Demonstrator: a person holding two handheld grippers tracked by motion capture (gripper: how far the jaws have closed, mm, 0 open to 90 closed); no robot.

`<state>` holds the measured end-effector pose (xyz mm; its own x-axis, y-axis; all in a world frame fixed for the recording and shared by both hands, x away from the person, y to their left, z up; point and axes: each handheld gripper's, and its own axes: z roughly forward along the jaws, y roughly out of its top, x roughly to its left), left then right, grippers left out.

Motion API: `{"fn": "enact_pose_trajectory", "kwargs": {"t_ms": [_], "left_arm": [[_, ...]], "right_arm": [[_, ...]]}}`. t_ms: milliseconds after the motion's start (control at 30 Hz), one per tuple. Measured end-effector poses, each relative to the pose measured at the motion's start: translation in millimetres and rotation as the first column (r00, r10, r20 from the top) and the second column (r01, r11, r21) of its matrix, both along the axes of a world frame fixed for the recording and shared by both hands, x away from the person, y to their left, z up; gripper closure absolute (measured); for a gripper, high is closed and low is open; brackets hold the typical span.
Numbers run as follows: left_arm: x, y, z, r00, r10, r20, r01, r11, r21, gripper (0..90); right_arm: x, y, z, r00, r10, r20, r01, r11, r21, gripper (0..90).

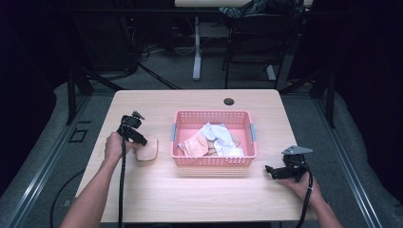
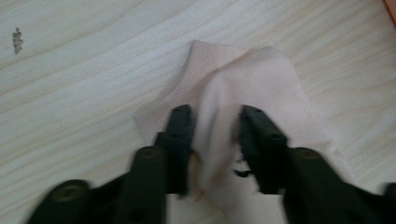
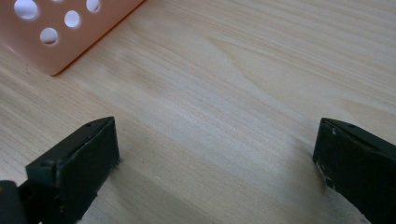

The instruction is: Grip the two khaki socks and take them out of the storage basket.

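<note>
So your desk (image 1: 199,190) is mostly bare wood, with the pink basket (image 1: 213,160) of crumpled cloths mid-desk between your hands. Your peach cloth (image 1: 147,151) lies flat just left of it, nothing blocking. Your left claw (image 2: 215,135) is partly open, straddling a raised fold, not pinching. Your right claw (image 3: 215,154) gapes wide over bare wood, near the basket's corner.
</note>
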<state>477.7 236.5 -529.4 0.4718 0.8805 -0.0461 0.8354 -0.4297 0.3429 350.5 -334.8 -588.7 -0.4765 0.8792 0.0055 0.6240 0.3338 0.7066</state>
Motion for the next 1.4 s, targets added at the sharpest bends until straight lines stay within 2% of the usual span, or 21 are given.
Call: {"fn": "enact_pose_trajectory", "kwargs": {"t_ms": [133,200,333,367,467,633,833,1067,1133,1400], "left_arm": [[-2.2,2.9,10.2,1.0,-0.002,0.009,0.002,0.9991,-0.043,26.2],[-3.0,3.0,18.4,0.9996,-0.002,0.029,0.003,0.9983,-0.057,18.4],[-4.6,-0.6,37.9,0.9976,-0.017,0.068,0.022,0.9967,-0.079,12.0],[-4.6,-1.7,43.1,0.9961,-0.032,0.082,0.038,0.9968,-0.07,9.5],[-5.4,-7.8,55.6,0.9937,-0.044,0.103,0.053,0.9947,-0.087,0.2],[-7.0,-22.5,72.4,0.9842,-0.08,0.158,0.096,0.9906,-0.097,0.0],[-5.9,-47.7,80.5,0.972,-0.139,0.189,0.157,0.9841,-0.083,0.0],[-1.5,-77.2,79.7,0.963,-0.192,0.189,0.211,0.9738,-0.085,0.0],[-1.4,-86.2,78.8,0.9583,-0.21,0.194,0.228,0.9707,-0.075,0.0],[-0.5,-121.0,71.5,0.9475,-0.27,0.172,0.287,0.954,-0.087,0.0]], "right_arm": [[-0.1,0.1,0.0,1.0,-0.001,-0.001,0.001,1.0,0.0,0.0],[0.0,0.0,-0.1,1.0,0.0,0.001,0.0,1.0,0.0,0.0],[0.0,0.0,0.0,1.0,0.0,0.001,0.0,1.0,0.0,0.0],[0.0,0.1,-0.1,1.0,0.0,0.001,0.0,1.0,0.0,0.0],[0.0,0.1,-0.1,1.0,-0.001,0.001,0.001,1.0,0.0,0.0],[0.1,0.1,0.0,1.0,-0.001,0.001,0.001,1.0,-0.001,0.0],[0.0,0.1,0.0,1.0,-0.001,0.001,0.001,1.0,0.0,0.0],[0.0,0.1,0.0,1.0,-0.001,0.0,0.001,1.0,-0.001,0.0],[0.0,0.1,0.0,1.0,-0.001,0.0,0.001,1.0,0.0,0.0],[0.1,0.1,-0.1,1.0,-0.001,0.001,0.001,1.0,0.0,0.0]]}}
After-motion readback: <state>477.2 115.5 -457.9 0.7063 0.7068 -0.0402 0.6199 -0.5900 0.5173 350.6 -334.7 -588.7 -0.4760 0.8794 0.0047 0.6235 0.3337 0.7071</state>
